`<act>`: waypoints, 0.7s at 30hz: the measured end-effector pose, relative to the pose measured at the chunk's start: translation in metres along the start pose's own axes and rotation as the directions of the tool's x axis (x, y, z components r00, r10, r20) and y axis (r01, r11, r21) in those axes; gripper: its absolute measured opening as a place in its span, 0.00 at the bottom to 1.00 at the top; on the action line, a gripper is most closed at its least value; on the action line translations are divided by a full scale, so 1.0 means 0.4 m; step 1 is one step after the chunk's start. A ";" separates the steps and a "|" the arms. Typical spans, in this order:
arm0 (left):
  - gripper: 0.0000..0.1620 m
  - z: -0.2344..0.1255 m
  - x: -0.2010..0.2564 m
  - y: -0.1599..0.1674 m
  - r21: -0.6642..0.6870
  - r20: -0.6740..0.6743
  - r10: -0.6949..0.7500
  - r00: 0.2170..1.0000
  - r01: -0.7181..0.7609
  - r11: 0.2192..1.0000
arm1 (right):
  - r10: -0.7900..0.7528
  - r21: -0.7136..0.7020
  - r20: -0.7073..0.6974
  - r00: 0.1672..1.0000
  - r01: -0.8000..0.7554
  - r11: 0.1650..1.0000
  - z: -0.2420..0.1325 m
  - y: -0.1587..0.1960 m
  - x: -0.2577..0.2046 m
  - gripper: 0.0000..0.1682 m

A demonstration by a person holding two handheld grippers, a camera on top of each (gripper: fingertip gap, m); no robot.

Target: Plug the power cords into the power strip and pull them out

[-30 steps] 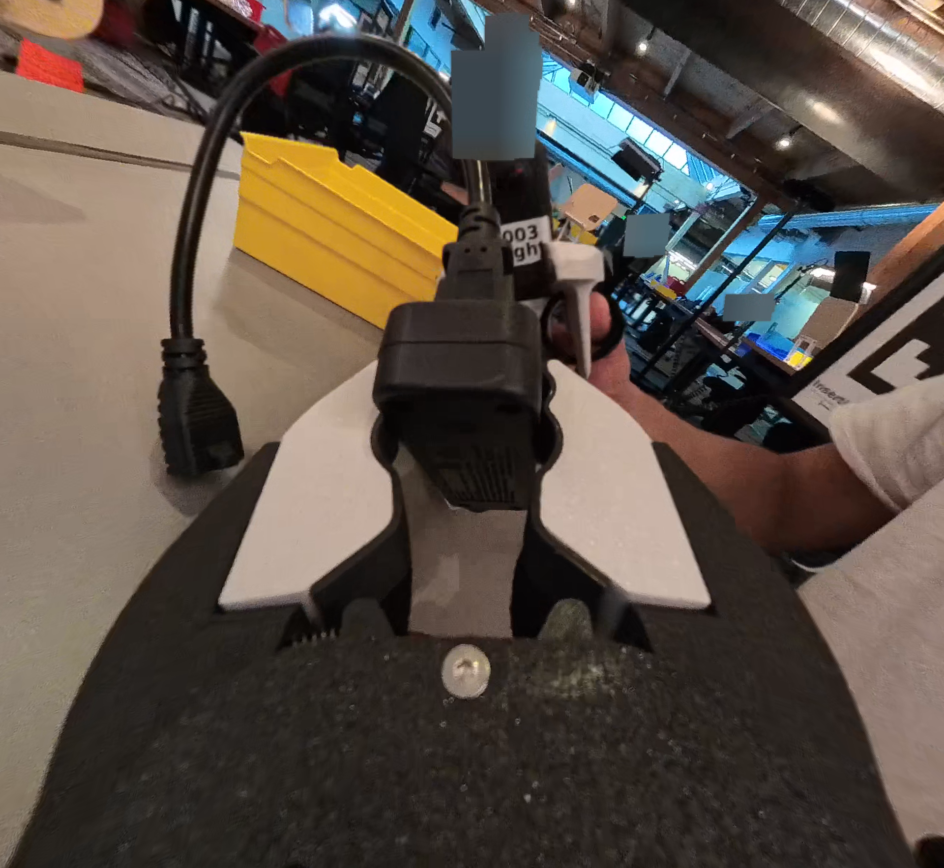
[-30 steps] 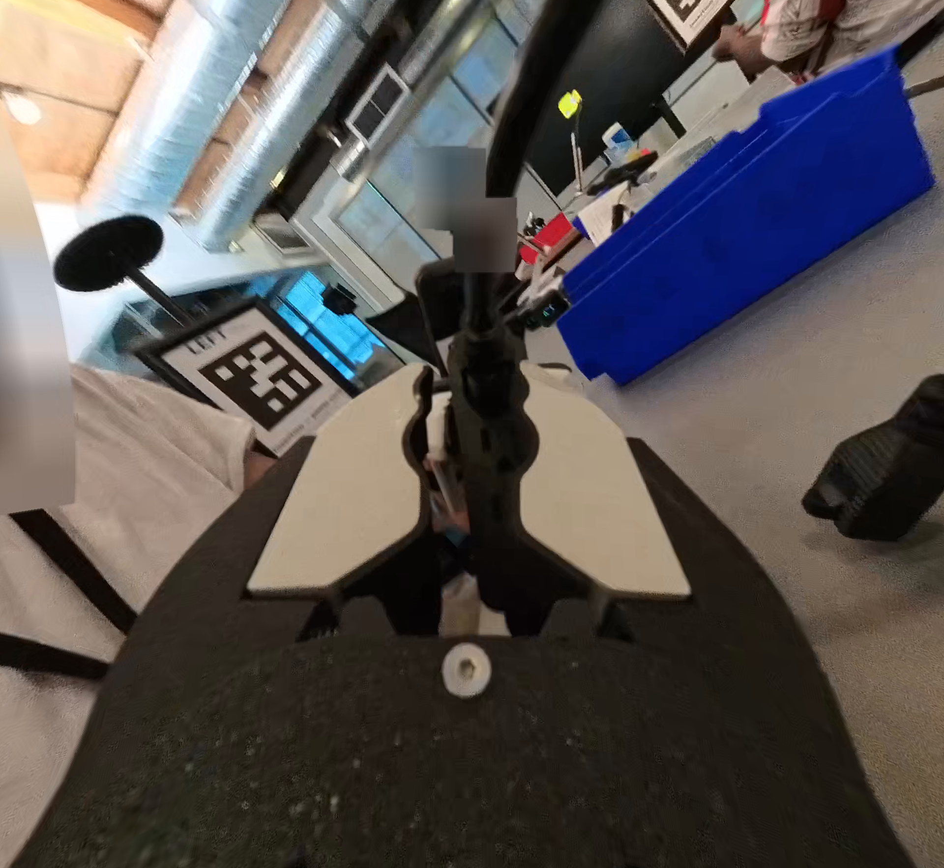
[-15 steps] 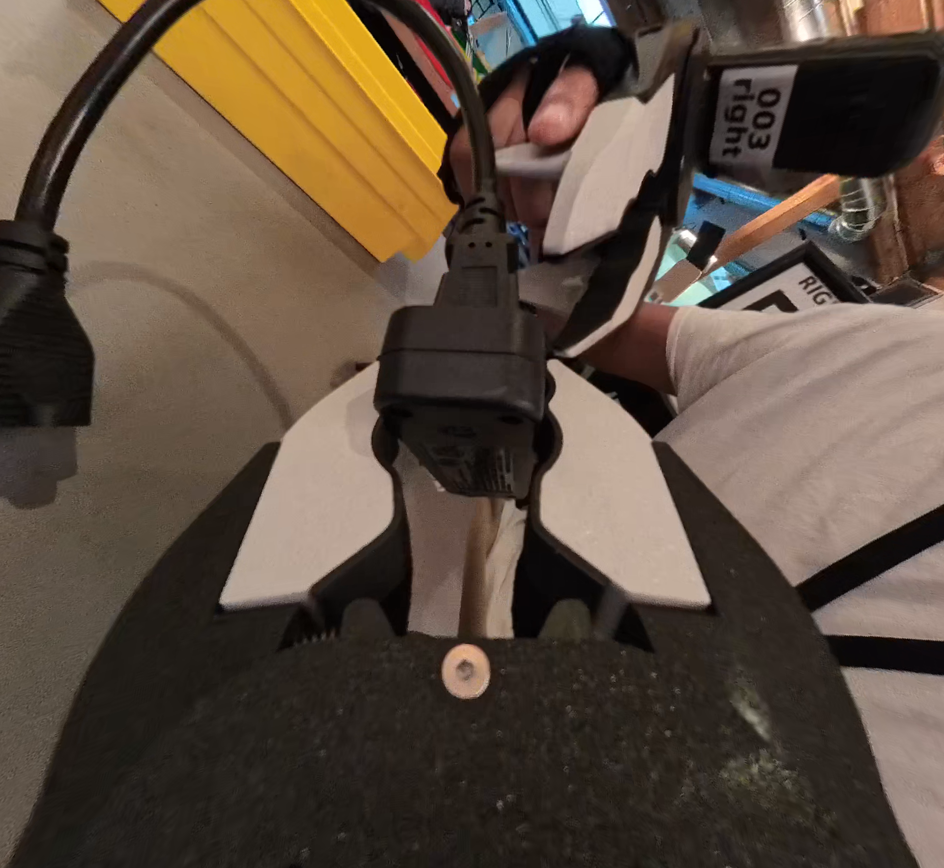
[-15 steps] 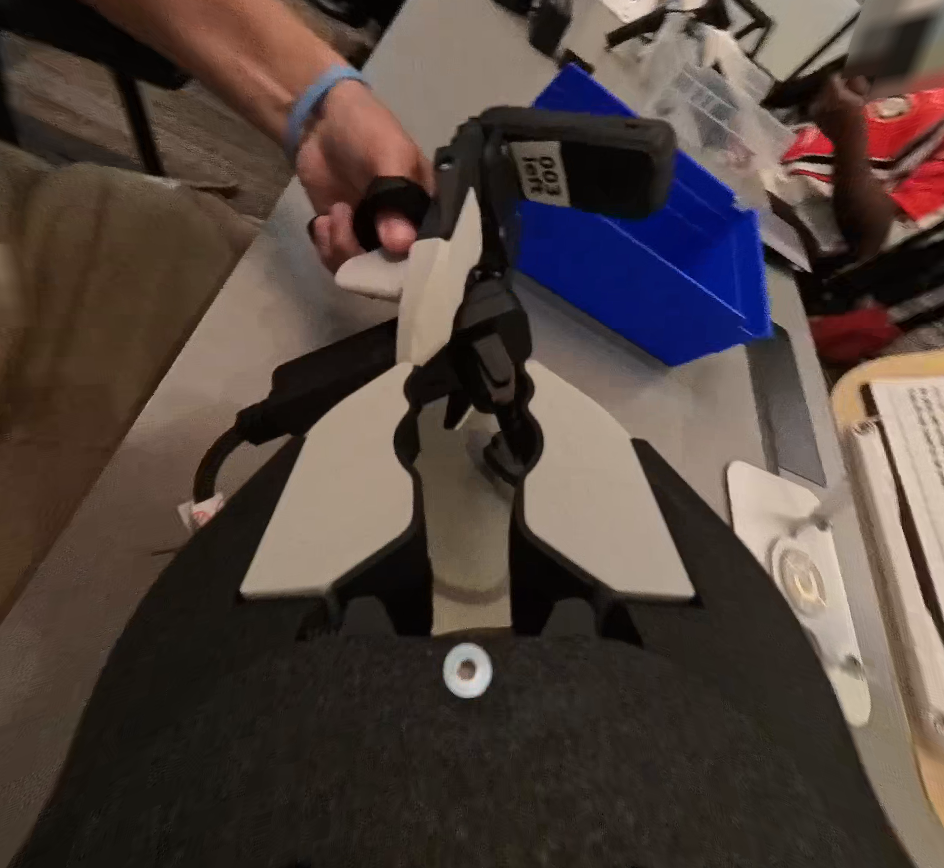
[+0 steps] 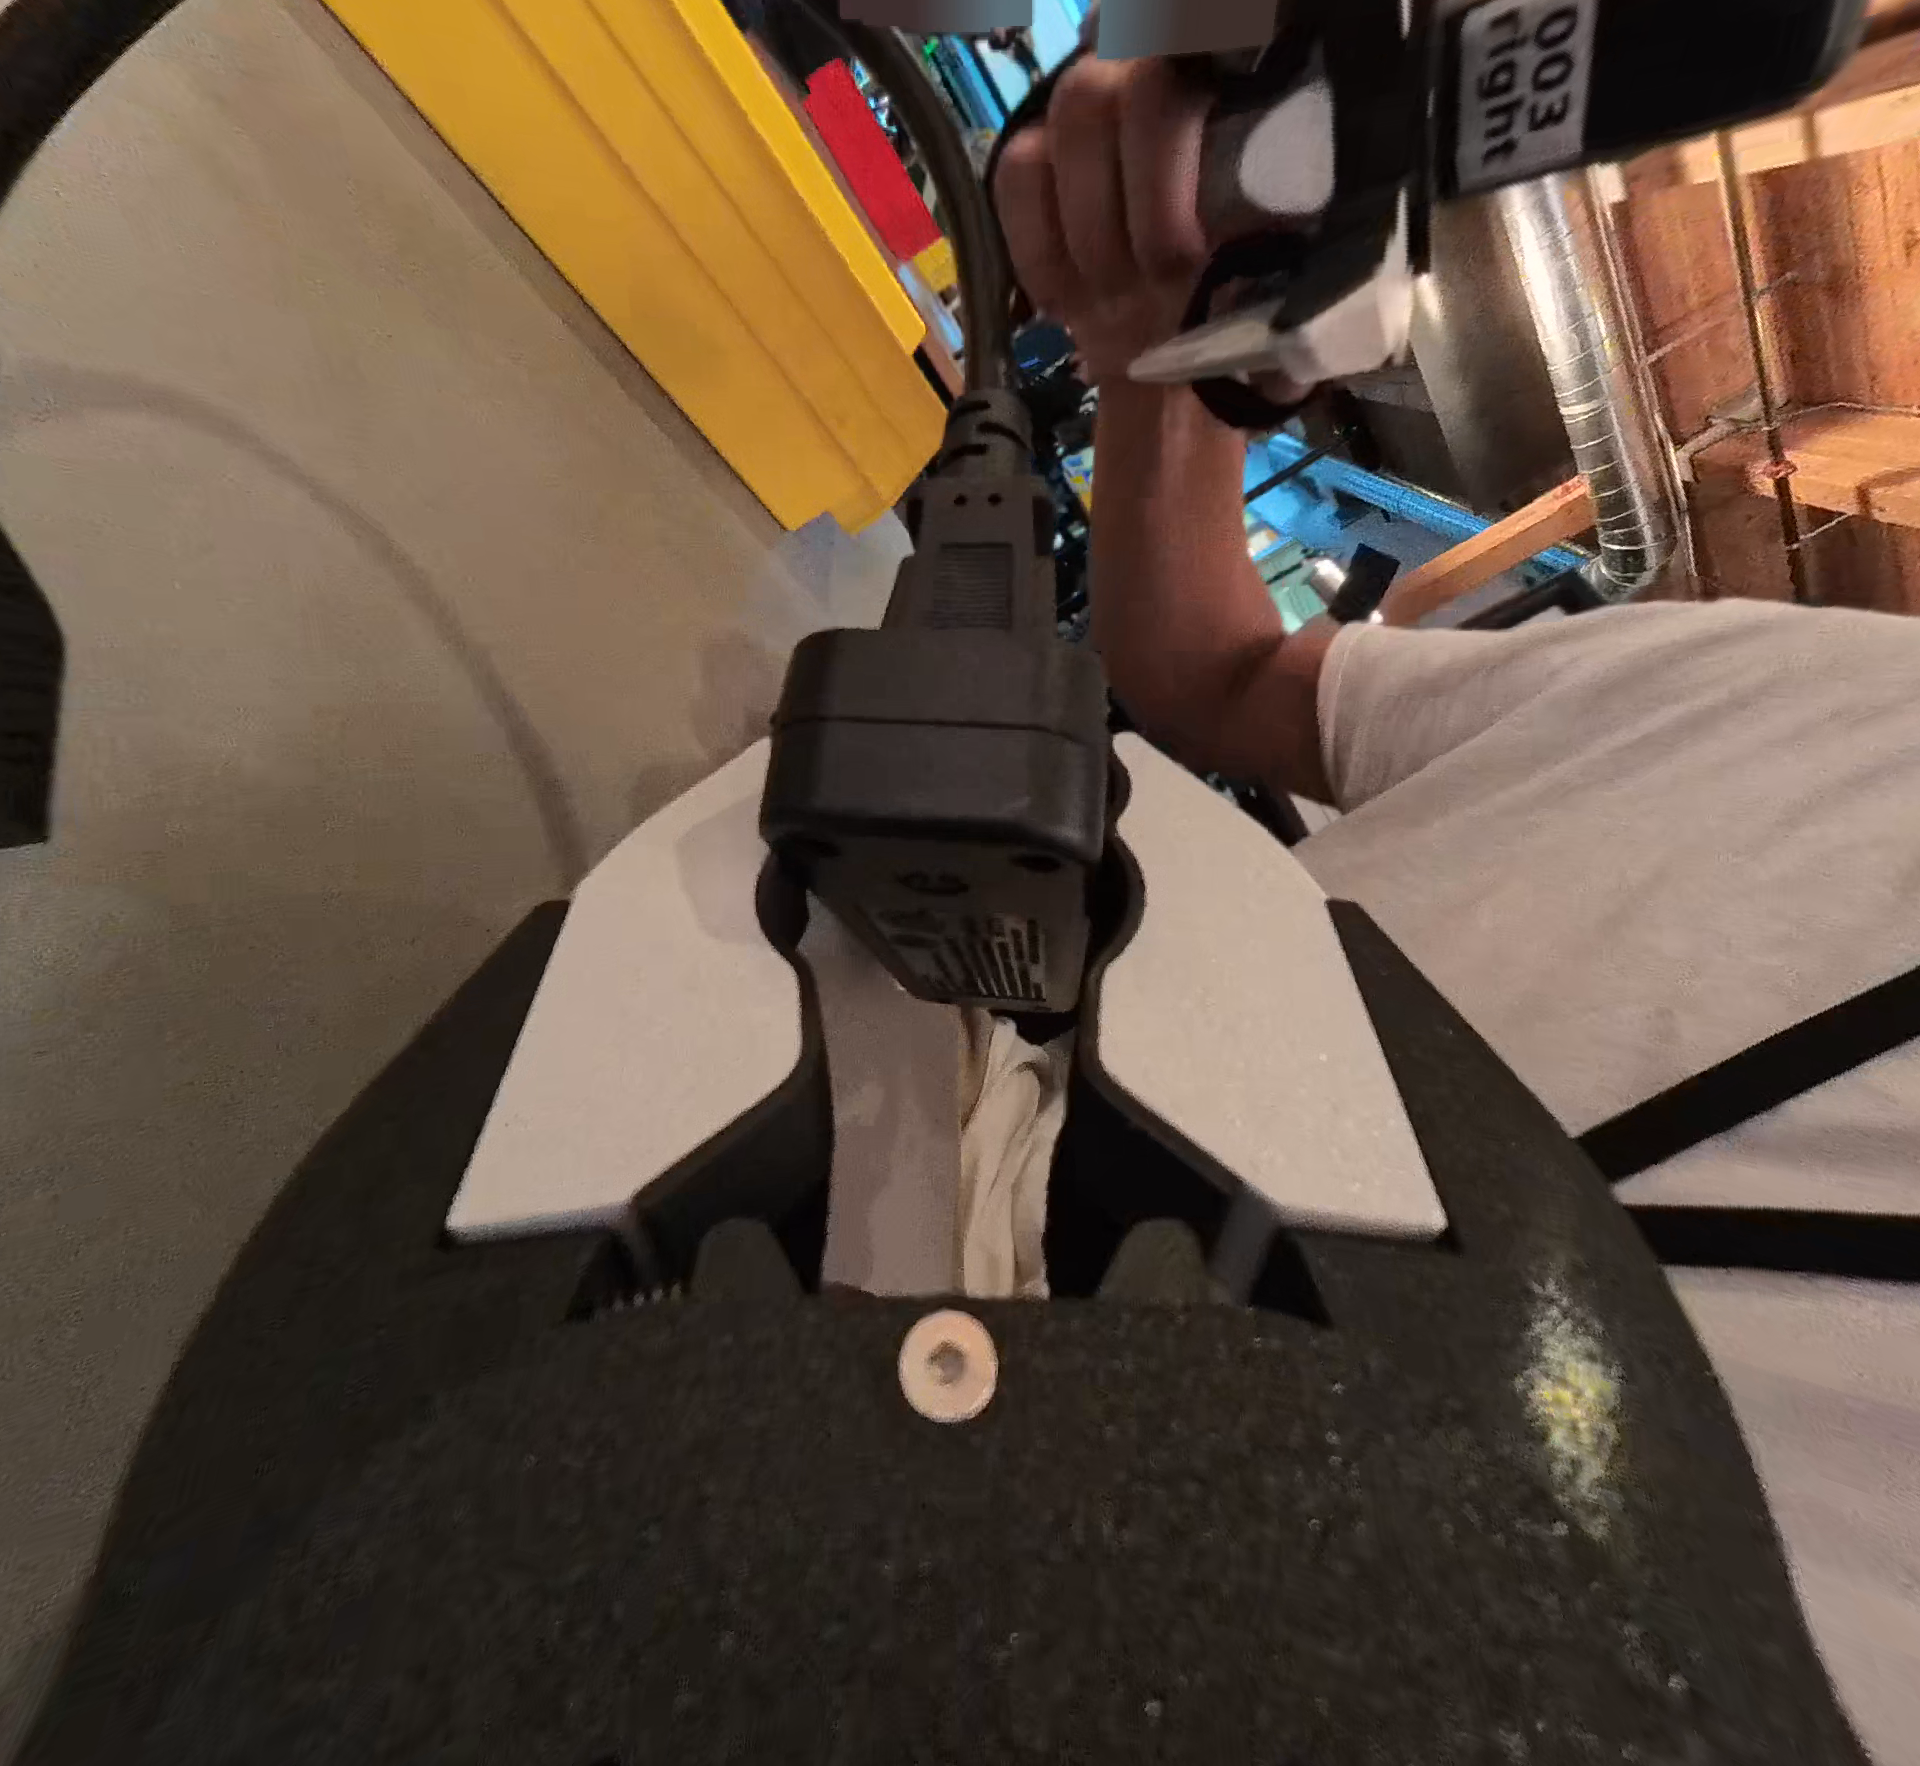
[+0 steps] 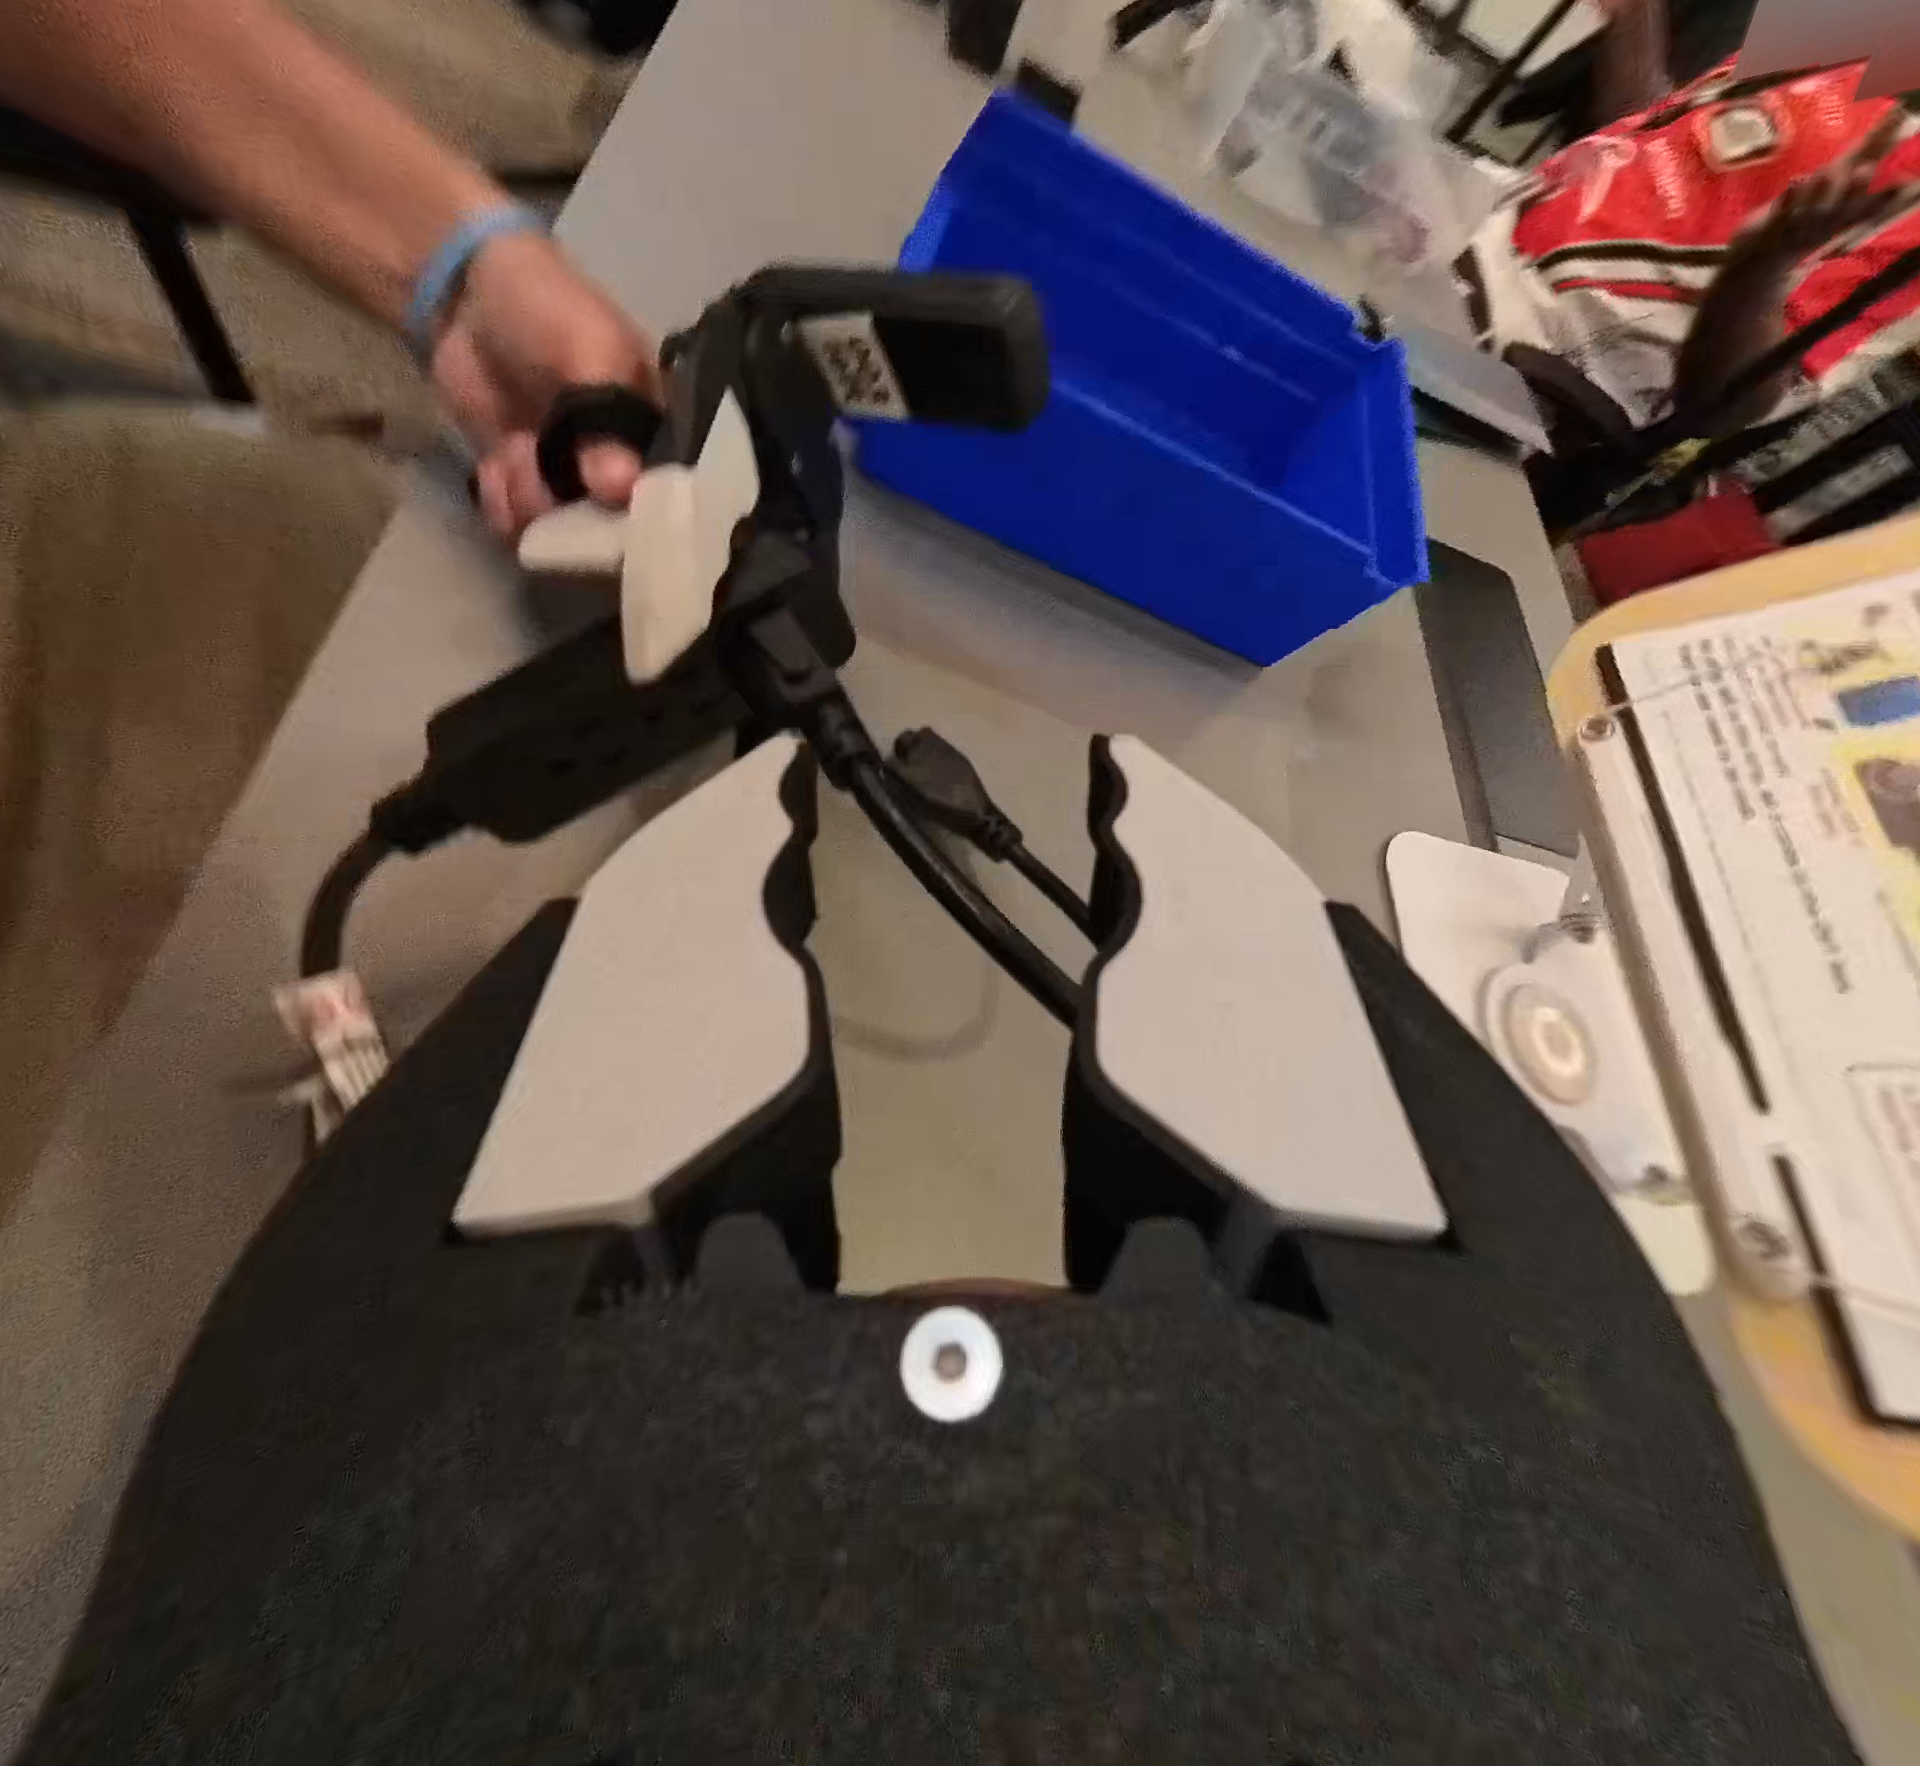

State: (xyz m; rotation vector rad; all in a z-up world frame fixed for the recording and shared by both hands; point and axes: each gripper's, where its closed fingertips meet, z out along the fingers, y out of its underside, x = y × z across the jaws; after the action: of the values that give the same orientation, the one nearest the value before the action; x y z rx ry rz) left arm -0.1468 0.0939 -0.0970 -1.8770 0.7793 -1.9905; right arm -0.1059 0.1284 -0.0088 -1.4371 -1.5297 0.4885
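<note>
My left gripper (image 5: pixel 940 812) is shut on the black plug (image 5: pixel 935 760) of a power cord (image 5: pixel 966 189), which arcs up and away to the left. In the right wrist view the left gripper (image 6: pixel 727 594) holds that plug at the right end of the black power strip (image 6: pixel 551 740) on the grey table (image 6: pixel 727 106). Blur hides whether the plug is seated. My right gripper (image 6: pixel 951 781) is open and empty, with the cord (image 6: pixel 966 895) running loosely between its fingers. The cord's other connector (image 6: pixel 940 771) lies just ahead.
A blue bin (image 6: pixel 1143 490) stands behind the power strip. A yellow bin (image 5: pixel 644 189) stands on the table's other side. A wooden board with papers (image 6: pixel 1766 885) and a white pad (image 6: pixel 1507 989) lie to the right. Clutter fills the table's far end.
My right gripper has opened, let go of the cord and drawn back. My left gripper has kept the plug and moved to the power strip.
</note>
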 end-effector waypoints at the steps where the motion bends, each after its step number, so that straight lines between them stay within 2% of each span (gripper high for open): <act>1: 0.32 0.001 -0.007 0.004 0.011 0.004 -0.005 1.000 0.005 1.000 | 0.103 0.089 -0.045 0.994 -0.099 0.991 -0.007 -0.004 -0.001 0.29; 3: 0.33 0.006 -0.015 0.004 0.024 0.019 -0.007 1.000 0.006 1.000 | 0.292 0.249 -0.106 0.951 -0.259 0.933 -0.018 0.016 -0.016 0.29; 7: 0.40 0.017 -0.047 0.005 -0.008 0.139 0.087 0.986 -0.087 0.996 | 0.496 0.390 -0.267 0.826 -0.378 0.840 -0.004 0.101 -0.079 0.25; 9: 0.42 0.017 -0.057 0.013 -0.035 0.175 0.113 0.978 -0.108 0.993 | 0.506 0.291 -0.239 0.829 -0.436 0.852 0.050 0.125 -0.164 0.24; 11: 0.42 0.018 -0.064 0.021 -0.046 0.195 0.103 0.975 -0.095 0.994 | 0.476 0.048 -0.199 0.857 -0.477 0.878 0.120 0.167 -0.266 0.25; 12: 0.43 0.018 -0.071 0.027 -0.058 0.215 0.107 0.971 -0.097 0.994 | 0.452 -0.039 -0.251 0.856 -0.475 0.879 0.139 0.193 -0.283 0.14; 13: 0.44 0.016 -0.079 0.033 -0.068 0.233 0.116 0.966 -0.103 0.992 | 0.422 -0.073 -0.286 0.860 -0.459 0.886 0.149 0.204 -0.292 0.10; 15: 0.44 0.011 -0.088 0.036 -0.072 0.252 0.130 0.959 -0.115 0.991 | 0.433 -0.098 -0.287 0.854 -0.476 0.874 0.162 0.203 -0.299 0.07; 16: 0.44 0.008 -0.087 0.035 -0.069 0.250 0.137 0.958 -0.124 0.990 | 0.452 -0.109 -0.258 0.854 -0.490 0.865 0.163 0.194 -0.303 0.07; 18: 0.44 0.005 -0.085 0.033 -0.064 0.241 0.151 0.959 -0.139 0.988 | 0.558 0.008 -0.153 0.816 -0.563 0.826 0.136 0.128 -0.301 0.24; 19: 0.44 0.004 -0.084 0.033 -0.069 0.240 0.162 0.957 -0.150 0.986 | 0.611 0.067 -0.048 0.790 -0.608 0.791 0.119 0.091 -0.312 0.24; 20: 0.44 0.002 -0.083 0.033 -0.070 0.241 0.167 0.956 -0.155 0.985 | 0.646 0.093 -0.013 0.763 -0.643 0.760 0.114 0.079 -0.312 0.26; 21: 0.44 0.002 -0.082 0.034 -0.068 0.246 0.162 0.955 -0.150 0.986 | 0.662 0.050 -0.046 0.748 -0.660 0.749 0.132 0.101 -0.311 0.30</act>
State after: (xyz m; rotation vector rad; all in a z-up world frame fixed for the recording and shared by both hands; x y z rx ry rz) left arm -0.1446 0.1012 -0.1317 -1.9779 0.8785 -1.6134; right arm -0.1447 0.0391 -0.1109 -1.9451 -0.9085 0.8752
